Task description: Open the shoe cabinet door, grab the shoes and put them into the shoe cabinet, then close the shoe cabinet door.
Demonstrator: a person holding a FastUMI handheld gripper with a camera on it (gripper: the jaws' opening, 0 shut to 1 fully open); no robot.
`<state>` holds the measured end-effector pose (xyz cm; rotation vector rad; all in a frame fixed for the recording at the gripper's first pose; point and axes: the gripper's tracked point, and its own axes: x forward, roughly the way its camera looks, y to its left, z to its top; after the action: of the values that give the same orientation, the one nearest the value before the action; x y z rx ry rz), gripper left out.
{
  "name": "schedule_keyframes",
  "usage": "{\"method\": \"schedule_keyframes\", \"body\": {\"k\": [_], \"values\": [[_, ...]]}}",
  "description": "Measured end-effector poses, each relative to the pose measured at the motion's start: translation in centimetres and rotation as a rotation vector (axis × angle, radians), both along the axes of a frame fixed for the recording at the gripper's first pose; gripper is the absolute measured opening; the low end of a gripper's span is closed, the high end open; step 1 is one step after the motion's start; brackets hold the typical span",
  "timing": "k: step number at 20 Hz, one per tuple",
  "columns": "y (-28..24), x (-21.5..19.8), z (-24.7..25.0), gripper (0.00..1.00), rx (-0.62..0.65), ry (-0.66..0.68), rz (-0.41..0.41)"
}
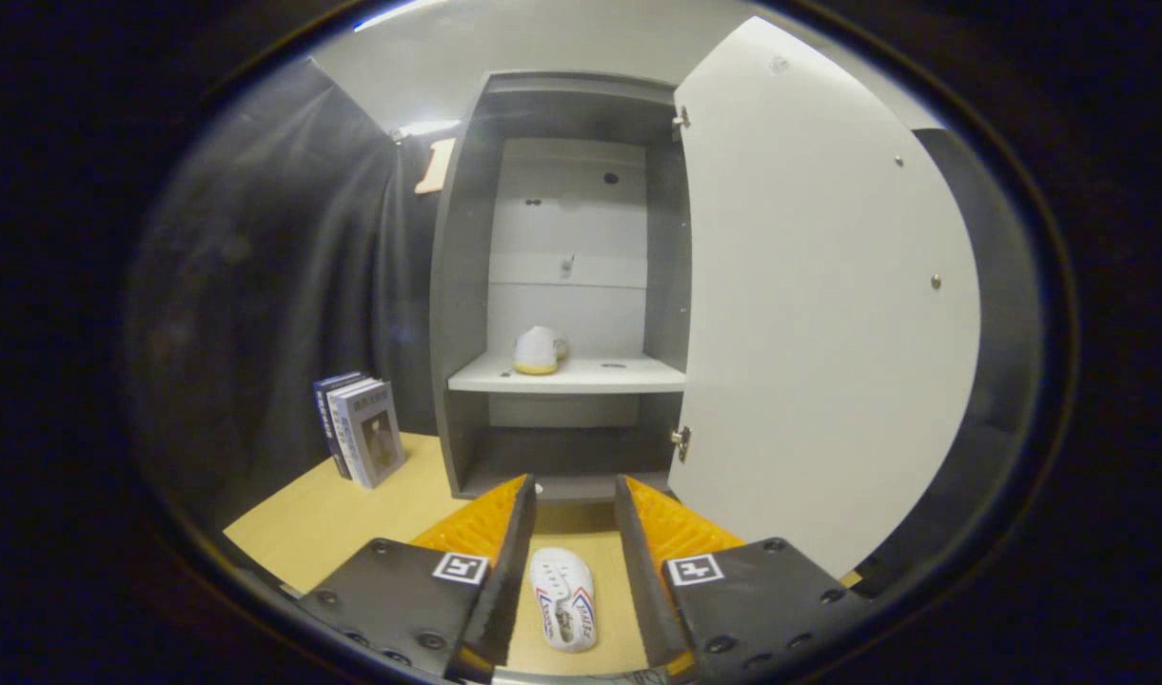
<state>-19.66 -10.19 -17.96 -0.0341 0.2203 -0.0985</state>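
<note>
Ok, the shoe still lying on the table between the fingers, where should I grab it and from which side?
Come straight down from above on the shoe. It lies flat, sole down, running lengthwise along the open gripper, so the fingers could probably close across its narrow midsection, one on each long side, without turning.

Staged recording booth, fitted out as a home entryway corner. Black cloth wall (257, 266) draped behind. Grey shoe cabinet (466, 314) set on a pale wooden desk (333, 518), white door (818, 314) swung open, one shoe (539, 350) on its shelf (566, 378). Stack of upright books (362, 428) beside the cabinet.
</note>
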Motion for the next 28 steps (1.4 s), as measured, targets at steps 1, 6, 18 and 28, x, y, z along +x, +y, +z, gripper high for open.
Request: {"method": "schedule_keyframes", "body": {"k": [1,6,18,28], "values": [[0.3,0.3,-1.3,0.56,0.006,0.009,0.004],[1.2,1.4,-8.4,0.56,0.04,0.063,0.022],[1.3,2.4,-25.7,0.56,0.106,0.296,0.018],[1.7,3.4,-29.2,0.54,0.125,0.335,0.049]]}}
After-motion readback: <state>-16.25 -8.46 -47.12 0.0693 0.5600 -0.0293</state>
